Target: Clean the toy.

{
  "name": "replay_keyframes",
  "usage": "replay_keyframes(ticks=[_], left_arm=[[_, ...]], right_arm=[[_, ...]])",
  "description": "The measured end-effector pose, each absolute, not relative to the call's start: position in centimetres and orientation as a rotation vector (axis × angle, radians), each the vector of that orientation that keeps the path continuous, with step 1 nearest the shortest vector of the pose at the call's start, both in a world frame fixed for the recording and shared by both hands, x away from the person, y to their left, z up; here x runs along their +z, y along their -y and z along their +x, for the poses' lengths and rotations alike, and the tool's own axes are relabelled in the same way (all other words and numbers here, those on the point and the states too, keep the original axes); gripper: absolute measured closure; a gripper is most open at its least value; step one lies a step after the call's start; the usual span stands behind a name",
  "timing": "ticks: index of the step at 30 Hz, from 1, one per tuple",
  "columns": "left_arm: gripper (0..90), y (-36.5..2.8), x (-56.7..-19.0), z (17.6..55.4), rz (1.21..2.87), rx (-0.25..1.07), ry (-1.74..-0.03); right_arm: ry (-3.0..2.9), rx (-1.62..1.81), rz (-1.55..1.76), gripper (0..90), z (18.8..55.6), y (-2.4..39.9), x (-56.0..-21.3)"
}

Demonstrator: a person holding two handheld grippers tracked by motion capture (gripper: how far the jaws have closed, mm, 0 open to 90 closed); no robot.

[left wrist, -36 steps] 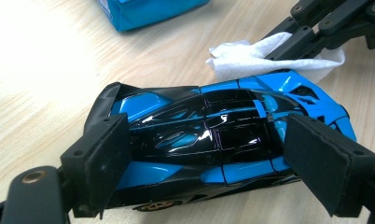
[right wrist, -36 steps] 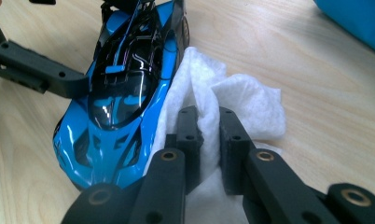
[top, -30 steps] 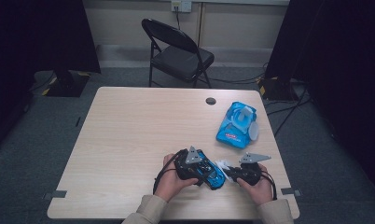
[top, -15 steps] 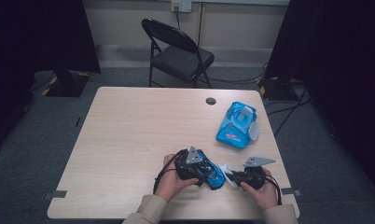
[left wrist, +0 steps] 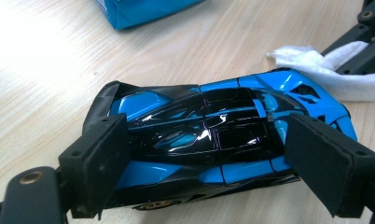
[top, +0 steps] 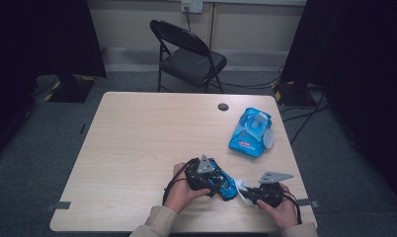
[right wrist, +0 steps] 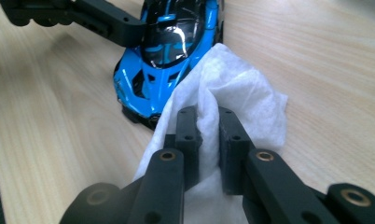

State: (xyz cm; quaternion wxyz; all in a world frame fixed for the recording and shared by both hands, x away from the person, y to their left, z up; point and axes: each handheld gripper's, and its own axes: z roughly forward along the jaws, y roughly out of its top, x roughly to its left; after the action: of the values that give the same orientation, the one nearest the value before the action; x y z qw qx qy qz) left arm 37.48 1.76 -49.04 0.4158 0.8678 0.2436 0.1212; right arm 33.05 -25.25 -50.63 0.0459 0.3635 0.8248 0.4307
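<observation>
In the high view, the left gripper (top: 217, 181) clamps a glossy blue-and-black toy car (top: 225, 185) near the front edge of the pale wood-grain table (top: 137, 143), while the right gripper (top: 249, 193) pinches a crumpled white wipe (top: 242, 187) at the car's nose; a crinkly blue wipe pack (top: 251, 131) lies well apart, and little has changed from a second ago. The left gripper view shows matte black pads (left wrist: 101, 158) pressed on both sides of the car's shiny, angular body (left wrist: 213, 135). The right gripper view shows its jaws closed on the soft, fibrous wipe (right wrist: 232, 102), which touches the car (right wrist: 169, 56).

Both hands sit low near the desk's near edge, right of middle; left tool (top: 221, 183) spread wide and gripping, right tool (top: 246, 191) pinched nearly shut.
</observation>
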Motion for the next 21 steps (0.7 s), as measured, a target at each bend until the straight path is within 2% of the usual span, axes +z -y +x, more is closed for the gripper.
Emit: replay_keyframes(ticks=[21], left_arm=[[14.1,-1.8,-49.1,37.4,2.178,0.306,-0.612]], right_arm=[[-2.624,1.35,1.08,81.6,31.5,24.9,-50.3]])
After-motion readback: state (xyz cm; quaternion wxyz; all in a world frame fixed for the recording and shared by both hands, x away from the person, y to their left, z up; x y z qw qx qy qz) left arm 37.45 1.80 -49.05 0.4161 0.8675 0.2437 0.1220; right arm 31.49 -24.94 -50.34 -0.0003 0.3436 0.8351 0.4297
